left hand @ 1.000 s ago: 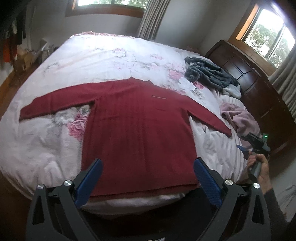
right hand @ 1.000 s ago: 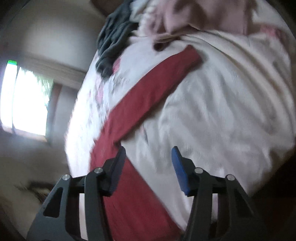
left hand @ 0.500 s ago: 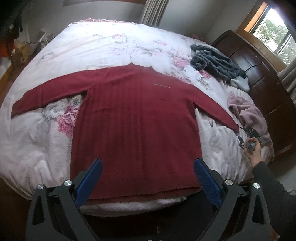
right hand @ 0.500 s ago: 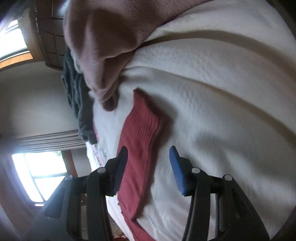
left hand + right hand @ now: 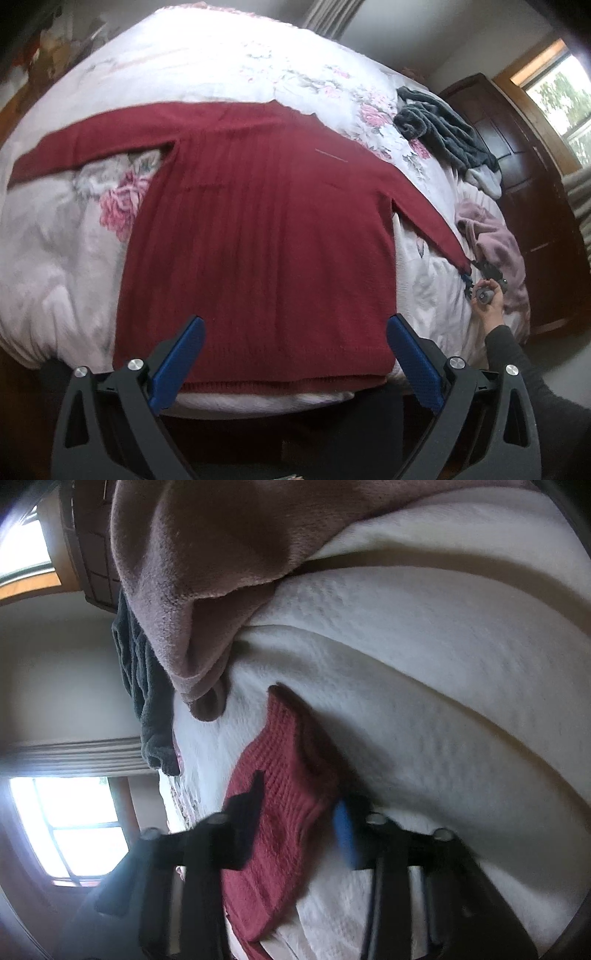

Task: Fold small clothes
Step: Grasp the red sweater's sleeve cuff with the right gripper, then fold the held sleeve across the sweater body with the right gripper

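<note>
Since a moment ago my right gripper (image 5: 299, 827) has pushed in over the cuff of the red sweater (image 5: 258, 236), so its fingers now straddle that cuff, one on each side, not yet pressed together; the motion blur there keeps me from saying whether the pads touch the knit. My left gripper (image 5: 295, 365) has crept a little nearer over the near hem, jaws spread wide with nothing between them.

Going left to right in my left wrist view: the sweater's left sleeve stretches out toward the left edge of the floral bedspread (image 5: 55, 266), the body lies flat in the middle with its hem at the near edge of the bed, and the right sleeve runs down to the right, ending at my right hand (image 5: 489, 299) and its tool. Further right, a grey garment (image 5: 443, 129) lies bunched at the far right of the bed, and a pink garment (image 5: 495, 243) is heaped just beside the cuff. Behind them stands a dark wooden headboard (image 5: 524, 166).
</note>
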{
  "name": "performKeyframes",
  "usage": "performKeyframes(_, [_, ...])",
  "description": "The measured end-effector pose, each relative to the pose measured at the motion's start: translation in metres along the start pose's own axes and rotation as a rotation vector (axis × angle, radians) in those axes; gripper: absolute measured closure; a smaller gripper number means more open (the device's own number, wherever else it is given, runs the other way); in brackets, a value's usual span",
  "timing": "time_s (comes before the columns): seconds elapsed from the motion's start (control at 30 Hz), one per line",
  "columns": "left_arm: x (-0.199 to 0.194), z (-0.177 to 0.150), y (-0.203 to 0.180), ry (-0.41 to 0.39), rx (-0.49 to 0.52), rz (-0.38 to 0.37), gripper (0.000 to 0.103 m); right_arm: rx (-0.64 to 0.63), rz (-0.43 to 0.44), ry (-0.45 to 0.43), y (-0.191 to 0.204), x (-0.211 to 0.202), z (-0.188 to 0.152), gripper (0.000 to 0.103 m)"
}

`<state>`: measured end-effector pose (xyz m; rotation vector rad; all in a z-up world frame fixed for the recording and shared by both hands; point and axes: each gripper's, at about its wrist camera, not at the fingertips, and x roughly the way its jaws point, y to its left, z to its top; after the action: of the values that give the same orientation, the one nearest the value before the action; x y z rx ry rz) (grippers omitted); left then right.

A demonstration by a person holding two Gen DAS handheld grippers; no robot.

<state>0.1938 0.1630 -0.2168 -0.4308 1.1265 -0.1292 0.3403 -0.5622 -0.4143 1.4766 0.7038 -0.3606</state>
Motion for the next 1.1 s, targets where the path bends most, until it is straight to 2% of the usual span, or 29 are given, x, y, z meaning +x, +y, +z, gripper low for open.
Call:
performKeyframes(0.03, [0.0,-0.001,0.002,0.001,-0.005,0.0,0.004,-0.014,-0.009,0.001,0.003,0.001,0.001,0.093])
performKeyframes(0.13, [-0.001,-0.001,0.01,0.004,-0.024,-0.007,0.004,-0.081,-0.003,-0.022,0.023,-0.006,-0.002,0.094])
performKeyframes(0.2, [-0.004,-0.001,0.019,0.008,-0.058,-0.039,0.004,-0.14,0.002,-0.038,0.041,-0.014,-0.008,0.094])
performKeyframes(0.33, [-0.006,0.0,0.04,0.022,-0.131,-0.108,0.004,-0.327,0.016,-0.063,0.108,-0.035,-0.032,0.094])
performKeyframes(0.5, [-0.011,0.001,0.059,0.009,-0.16,-0.108,0.004,-0.501,0.067,-0.063,0.186,-0.047,-0.074,0.094])
performKeyframes(0.57, [-0.013,0.004,0.062,0.001,-0.147,-0.12,0.004,-0.581,0.082,-0.047,0.215,-0.049,-0.102,0.094])
performKeyframes(0.77, [-0.009,0.014,0.068,-0.011,-0.137,-0.139,0.004,-0.786,0.103,0.002,0.284,-0.013,-0.191,0.094])
performKeyframes(0.87, [-0.005,0.024,0.068,-0.029,-0.121,-0.149,0.004,-0.87,0.109,0.035,0.301,0.001,-0.238,0.094])
performKeyframes(0.97, [-0.002,0.036,0.068,-0.071,-0.121,-0.198,0.004,-0.958,0.1,0.076,0.309,0.025,-0.288,0.094])
performKeyframes(1.03, [0.004,0.049,0.064,-0.071,-0.095,-0.192,0.004,-1.018,0.084,0.105,0.309,0.041,-0.321,0.094])
performKeyframes(1.1, [0.01,0.061,0.06,-0.067,-0.072,-0.217,0.004,-1.068,0.059,0.134,0.306,0.061,-0.351,0.094])
